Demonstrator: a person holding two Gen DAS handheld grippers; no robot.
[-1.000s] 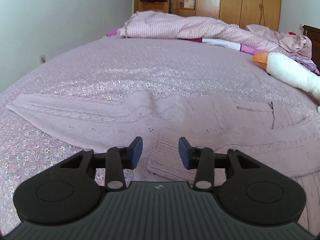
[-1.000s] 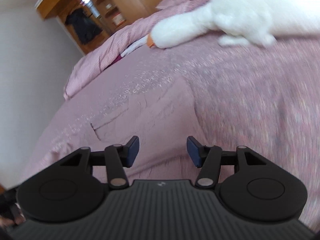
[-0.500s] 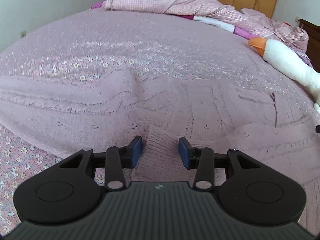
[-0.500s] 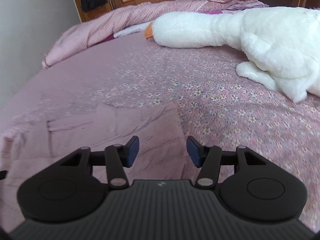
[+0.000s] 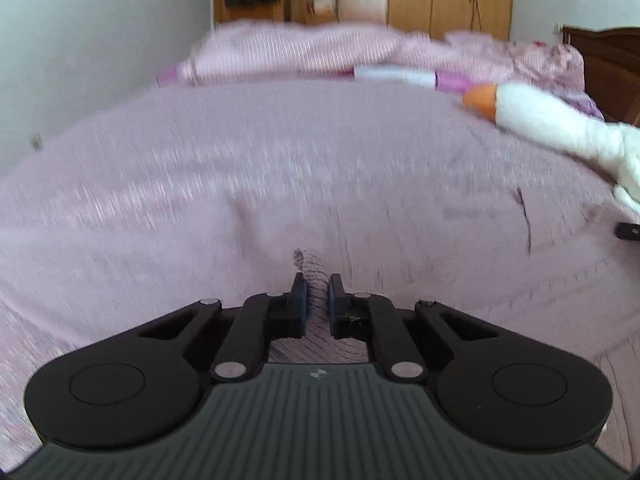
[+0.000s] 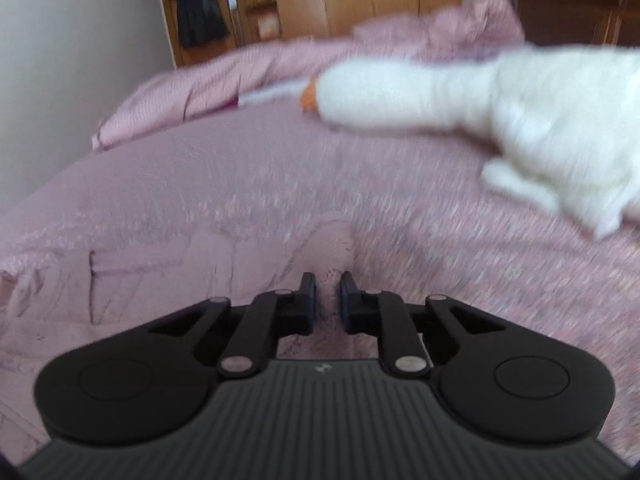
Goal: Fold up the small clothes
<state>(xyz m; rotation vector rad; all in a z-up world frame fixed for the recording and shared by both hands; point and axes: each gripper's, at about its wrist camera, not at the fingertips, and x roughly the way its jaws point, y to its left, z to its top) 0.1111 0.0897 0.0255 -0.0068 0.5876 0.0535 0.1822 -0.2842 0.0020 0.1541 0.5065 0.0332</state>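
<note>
Left wrist view: the left gripper (image 5: 317, 294) has its fingers clenched on a bunched hem of the pink knit sweater (image 5: 280, 232), which lies spread across the bed (image 5: 280, 128) — pinched low, I'd say, to lift that edge for a fold. Over to the right wrist view, the right gripper (image 6: 328, 296) is likewise clamped on a sweater edge. Far right, the plush goose (image 6: 460, 100) lies clear of it. No containers anywhere in sight

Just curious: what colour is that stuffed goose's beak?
Orange; the beak shows best in the left wrist view.
</note>
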